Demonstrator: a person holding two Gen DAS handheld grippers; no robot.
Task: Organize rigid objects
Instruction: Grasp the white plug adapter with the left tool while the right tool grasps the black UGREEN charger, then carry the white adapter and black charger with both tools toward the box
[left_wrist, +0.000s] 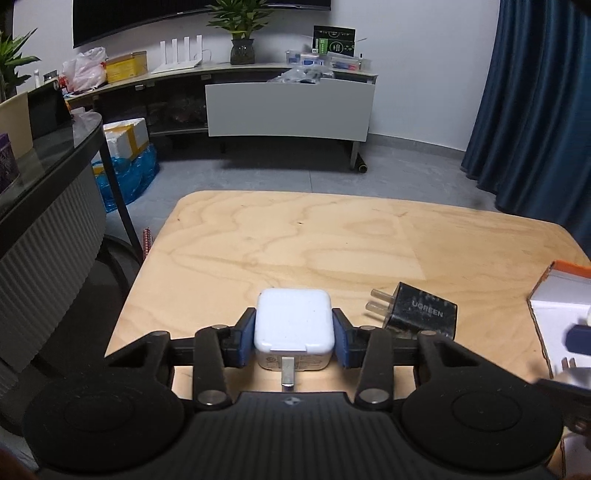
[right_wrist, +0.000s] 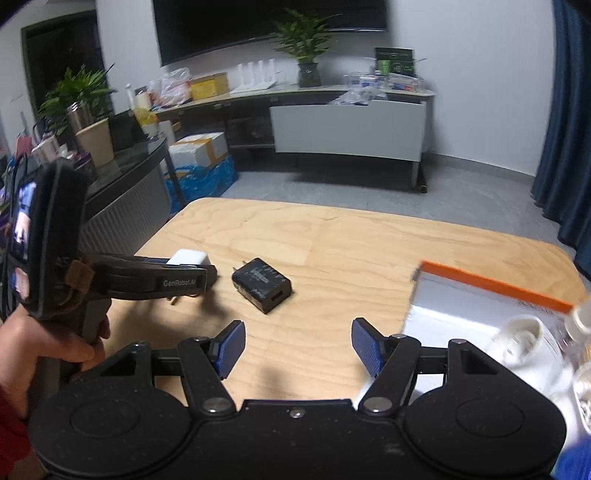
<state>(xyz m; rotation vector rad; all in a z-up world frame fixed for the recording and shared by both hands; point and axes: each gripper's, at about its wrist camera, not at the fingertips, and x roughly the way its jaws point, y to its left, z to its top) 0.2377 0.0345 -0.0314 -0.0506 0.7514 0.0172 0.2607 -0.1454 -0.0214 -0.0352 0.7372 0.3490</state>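
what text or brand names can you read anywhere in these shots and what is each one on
"UGREEN": on the top face of the black charger lying on the wooden table.
"GenRobot.AI": on the side of the left gripper, seen from the right wrist view.
Too small or blurred to read: the print on the underside of the white charger, and the green and black box on the far shelf.

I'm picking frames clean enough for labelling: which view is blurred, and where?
Left wrist view: mostly sharp, the white charger in the left gripper and the black charger crisp; only the box at the right edge smears. Right wrist view: softer overall, with motion blur on the box and its contents. Both bend straight lines, fisheye style.
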